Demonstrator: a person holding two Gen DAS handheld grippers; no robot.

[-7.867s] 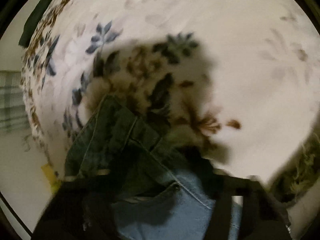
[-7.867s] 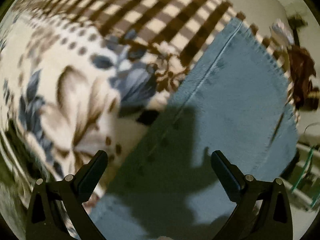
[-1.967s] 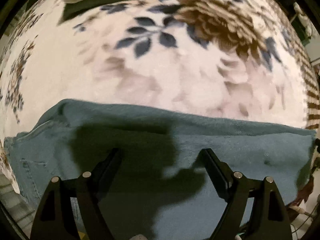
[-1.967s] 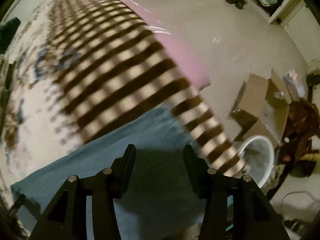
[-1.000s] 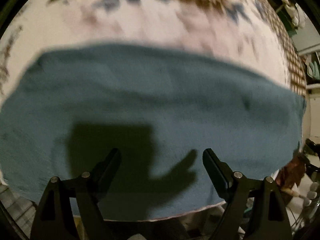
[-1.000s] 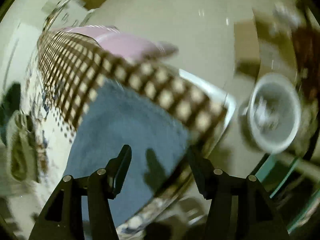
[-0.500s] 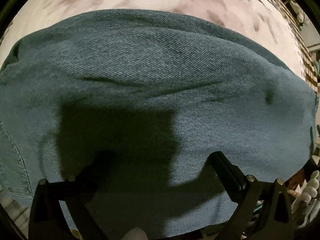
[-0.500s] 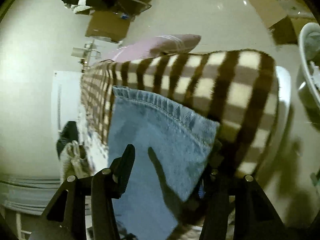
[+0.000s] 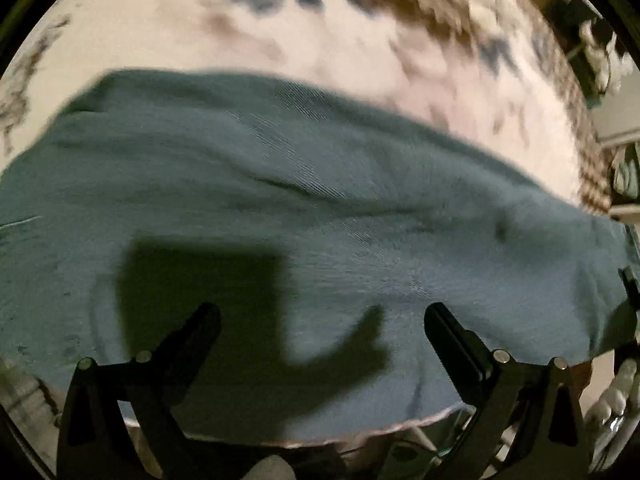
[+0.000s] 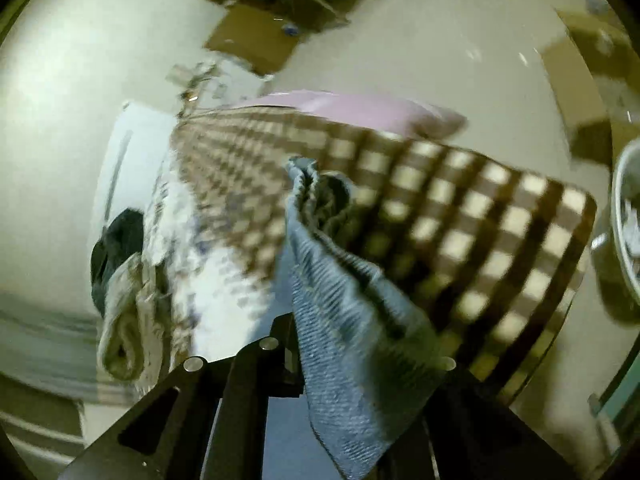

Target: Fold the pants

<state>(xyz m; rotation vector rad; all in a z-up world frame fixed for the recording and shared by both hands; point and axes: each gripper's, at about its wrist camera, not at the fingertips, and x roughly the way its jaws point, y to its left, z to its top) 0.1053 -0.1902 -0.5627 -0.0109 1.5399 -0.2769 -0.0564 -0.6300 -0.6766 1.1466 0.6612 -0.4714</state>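
The blue denim pants [image 9: 320,208] lie flat across the flowered blanket [image 9: 320,40] and fill the lower half of the left wrist view. My left gripper [image 9: 320,316] is open and empty just above the denim, its shadow on the cloth. My right gripper [image 10: 320,344] is shut on the hem end of a pant leg [image 10: 348,300] and holds it lifted above the brown checked part of the blanket [image 10: 460,216]. The denim bunches and hangs over the right finger, hiding it.
A pink pillow [image 10: 360,108] lies at the bed's far end. Rolled and folded clothes [image 10: 120,300] sit at the left of the bed. Cardboard boxes [image 10: 256,44] and a white bucket [image 10: 628,220] stand on the floor beyond the bed edge.
My right gripper has shut on the pant leg's end and raised it off the checked blanket. My left gripper has drawn back a little from the denim and stays open.
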